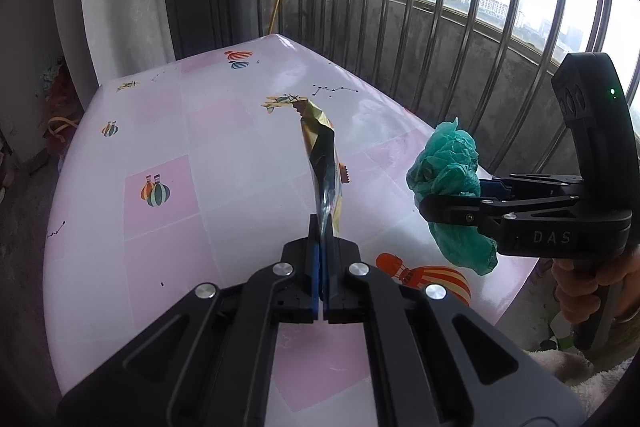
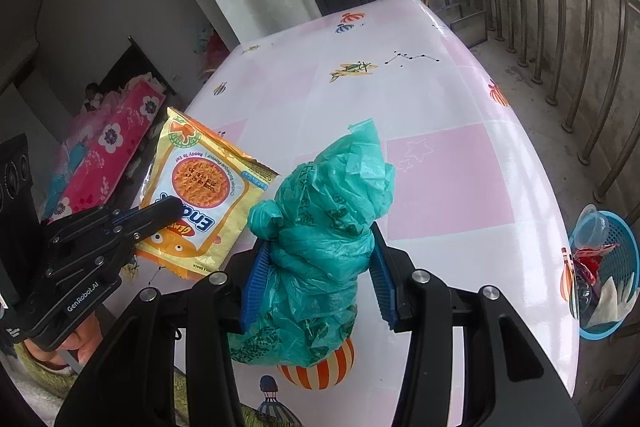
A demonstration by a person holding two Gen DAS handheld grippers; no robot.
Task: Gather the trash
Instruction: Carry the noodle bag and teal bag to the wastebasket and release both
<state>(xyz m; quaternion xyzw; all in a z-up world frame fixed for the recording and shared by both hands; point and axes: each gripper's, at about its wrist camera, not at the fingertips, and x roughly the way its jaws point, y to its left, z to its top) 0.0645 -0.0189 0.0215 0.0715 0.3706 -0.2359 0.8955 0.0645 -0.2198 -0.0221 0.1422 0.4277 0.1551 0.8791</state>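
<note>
Left tongs (image 1: 320, 227) pinch wrapper (image 2: 200, 195); right tongs (image 2: 320, 267) squeeze bag (image 2: 320, 227).

We see a table (image 2: 448, 183) under a glossy pink-and-white checked cover printed with balloons, small planes and dotted star lines. Nothing that we can make out lies directly on it. Right of the table, on the concrete floor (image 2: 560, 143), stands a blue basket (image 2: 624, 247) holding wrappers and a clear cup.

The blue basket (image 2: 624, 239) is running off the right edge, its contents jumbled and perhaps wrappers. The green bag (image 2: 316, 251) is hiding part of a striped balloon print (image 2: 320, 371), its printing staying unreadable.
</note>
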